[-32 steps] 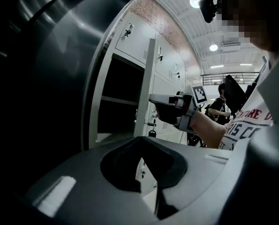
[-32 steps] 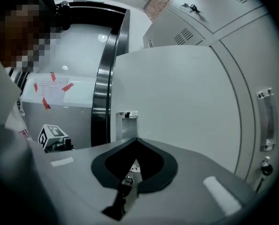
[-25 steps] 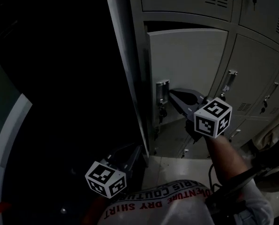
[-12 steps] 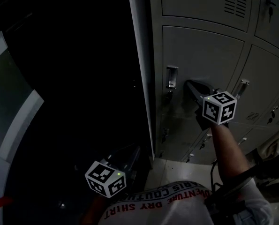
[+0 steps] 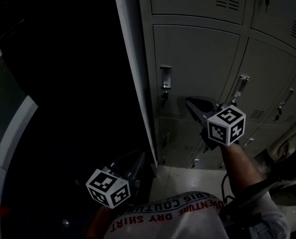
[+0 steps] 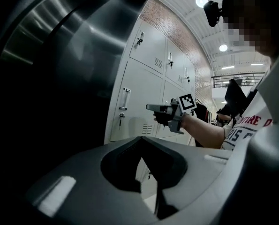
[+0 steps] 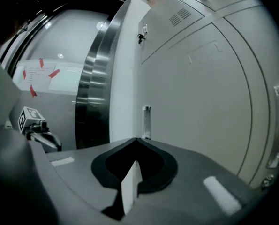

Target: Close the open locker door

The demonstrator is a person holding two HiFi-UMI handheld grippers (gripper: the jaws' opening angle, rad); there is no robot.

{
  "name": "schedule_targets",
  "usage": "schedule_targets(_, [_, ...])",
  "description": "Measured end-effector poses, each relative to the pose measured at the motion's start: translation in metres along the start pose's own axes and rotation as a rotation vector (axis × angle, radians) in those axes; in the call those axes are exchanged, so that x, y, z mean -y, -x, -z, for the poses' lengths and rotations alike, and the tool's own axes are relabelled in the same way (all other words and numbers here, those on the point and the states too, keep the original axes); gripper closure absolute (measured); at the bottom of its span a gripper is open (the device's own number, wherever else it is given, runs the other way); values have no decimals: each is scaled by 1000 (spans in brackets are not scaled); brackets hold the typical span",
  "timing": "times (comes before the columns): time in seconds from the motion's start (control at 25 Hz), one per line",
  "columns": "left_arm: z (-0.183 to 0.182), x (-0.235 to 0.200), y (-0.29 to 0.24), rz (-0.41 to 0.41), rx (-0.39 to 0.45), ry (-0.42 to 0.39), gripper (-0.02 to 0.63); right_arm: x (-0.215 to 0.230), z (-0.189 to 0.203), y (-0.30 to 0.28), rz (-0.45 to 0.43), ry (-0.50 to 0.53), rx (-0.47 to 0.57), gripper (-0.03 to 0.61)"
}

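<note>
Sitting flush and closed, the grey locker door has its handle upright.

The person wears a white T-shirt with red block lettering across the chest and a short sleeve on the right arm. A dark strap crosses that shoulder, and a thin black cable runs beside the forearm. A dark camera unit sits on the head. The right hand-held gripper has a dark grey, tapering body and a white cube printed with black square markers. The left hand-held gripper is built alike, with a matching marker cube.
</note>
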State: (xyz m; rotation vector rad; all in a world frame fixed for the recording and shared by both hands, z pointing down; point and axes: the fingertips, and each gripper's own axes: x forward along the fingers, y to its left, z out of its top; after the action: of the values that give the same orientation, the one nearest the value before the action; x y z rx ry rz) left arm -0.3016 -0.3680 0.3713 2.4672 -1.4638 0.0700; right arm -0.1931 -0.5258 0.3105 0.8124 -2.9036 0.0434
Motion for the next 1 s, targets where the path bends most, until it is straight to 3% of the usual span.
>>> schedule_targets(0.16, [2, 33, -5, 50, -1, -13, 611, -51, 27, 55, -61, 53, -75, 581])
schedule_targets(0.36, [14, 96, 0, 111, -8, -41, 611, -103, 62, 142, -92, 13, -127, 581])
schedule_targets(0.64, [54, 229, 32, 198, -29, -71, 611, -158, 99, 285, -55, -155, -105, 581])
schedule_targets(1.0, [119, 406, 81, 274, -75, -81, 611, -229, 142, 466, -8, -234, -115, 583])
